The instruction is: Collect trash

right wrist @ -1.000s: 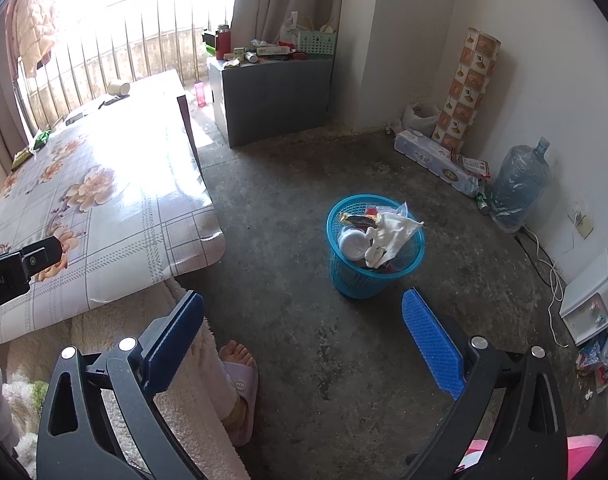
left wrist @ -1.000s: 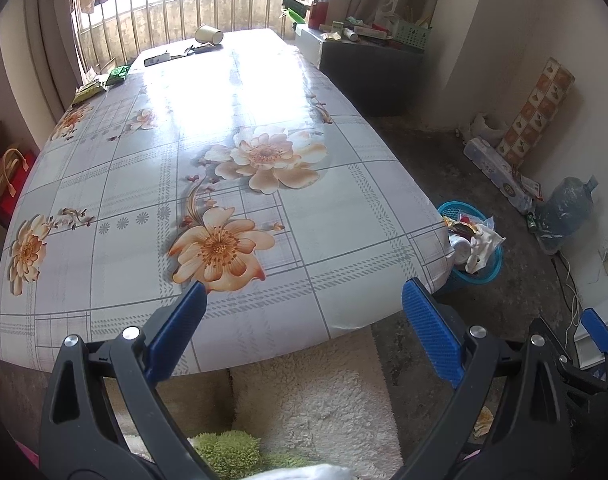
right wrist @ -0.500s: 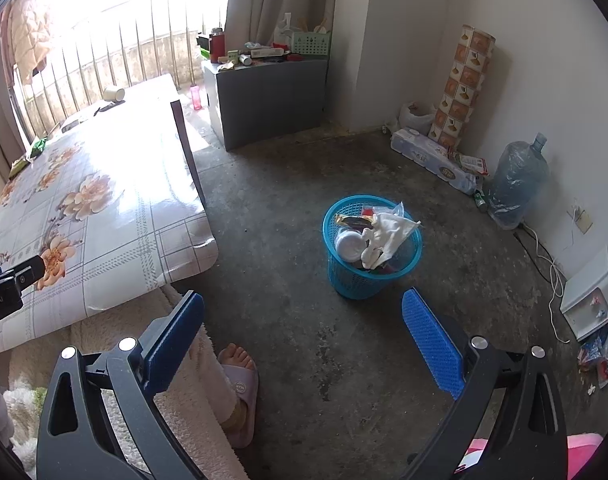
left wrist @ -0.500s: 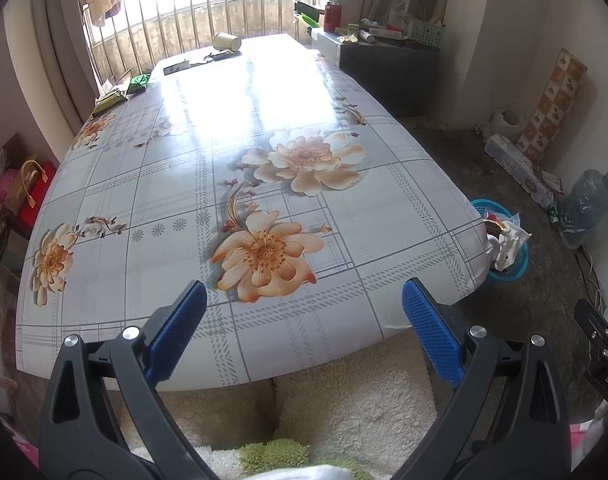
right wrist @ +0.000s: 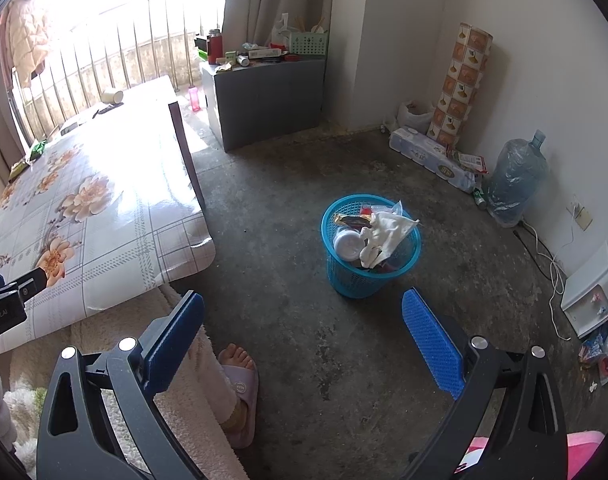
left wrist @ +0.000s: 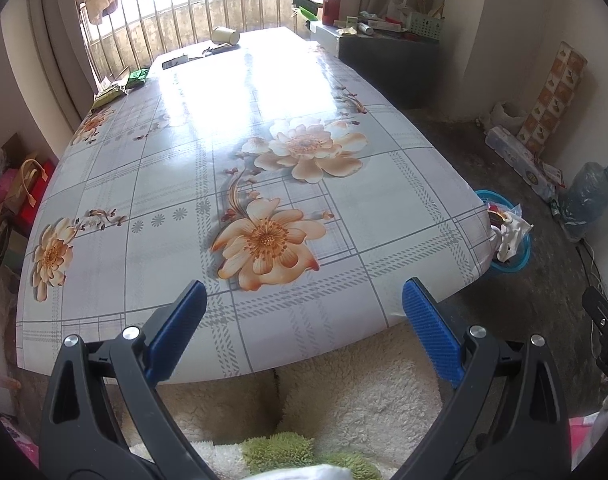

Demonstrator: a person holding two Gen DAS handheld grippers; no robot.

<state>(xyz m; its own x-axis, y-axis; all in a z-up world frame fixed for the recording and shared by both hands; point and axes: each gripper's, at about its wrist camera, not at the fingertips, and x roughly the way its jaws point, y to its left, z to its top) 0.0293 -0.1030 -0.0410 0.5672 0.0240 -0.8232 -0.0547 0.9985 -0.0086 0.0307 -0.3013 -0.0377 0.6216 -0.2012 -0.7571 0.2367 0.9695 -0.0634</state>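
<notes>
A blue mesh trash basket point(right wrist: 369, 268) stands on the concrete floor, filled with white tissue, a cup and wrappers; it also shows past the table corner in the left wrist view point(left wrist: 515, 256). My left gripper point(left wrist: 304, 304) is open and empty, held over the near edge of the flowered table point(left wrist: 264, 184). A paper cup point(left wrist: 226, 35), a flat box and green packets point(left wrist: 138, 77) lie at the table's far end. My right gripper point(right wrist: 302, 316) is open and empty, above the floor in front of the basket.
A grey cabinet point(right wrist: 264, 96) with clutter on top stands by the wall. A water jug point(right wrist: 515, 180), a tissue pack and a patterned roll point(right wrist: 461, 88) line the right wall. My foot in a slipper point(right wrist: 236, 380) is near the right gripper. Bags sit left of the table.
The left gripper's view has swung left and back, so more of the table is in front of it. The right gripper has shifted slightly; the basket sits a little further left in its view.
</notes>
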